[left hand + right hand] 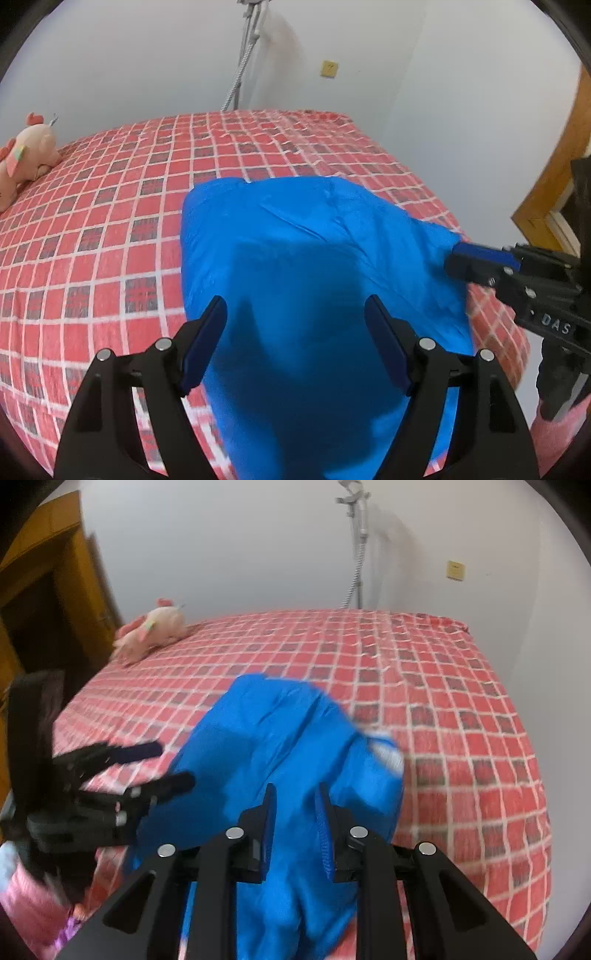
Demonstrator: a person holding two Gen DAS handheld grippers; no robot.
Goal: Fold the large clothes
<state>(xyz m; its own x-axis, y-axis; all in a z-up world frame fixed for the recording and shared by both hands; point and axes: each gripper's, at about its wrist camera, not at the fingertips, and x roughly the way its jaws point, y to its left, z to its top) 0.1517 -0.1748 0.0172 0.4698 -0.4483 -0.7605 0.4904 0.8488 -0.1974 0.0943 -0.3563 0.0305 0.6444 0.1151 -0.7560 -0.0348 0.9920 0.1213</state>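
On the red checked bed, blue garment lies near the front edge. Right gripper fingers clamp a bunched fold, likely to drag it over. Left gripper fingers spread, empty, above the cloth.

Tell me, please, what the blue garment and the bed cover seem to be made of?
The blue garment looks like thin, smooth woven fabric, perhaps synthetic: it drapes limply with sharp creases and a faint sheen. The bed cover appears to be matte printed cloth, likely cotton: flat red-and-white checks, small wrinkles, no shine.
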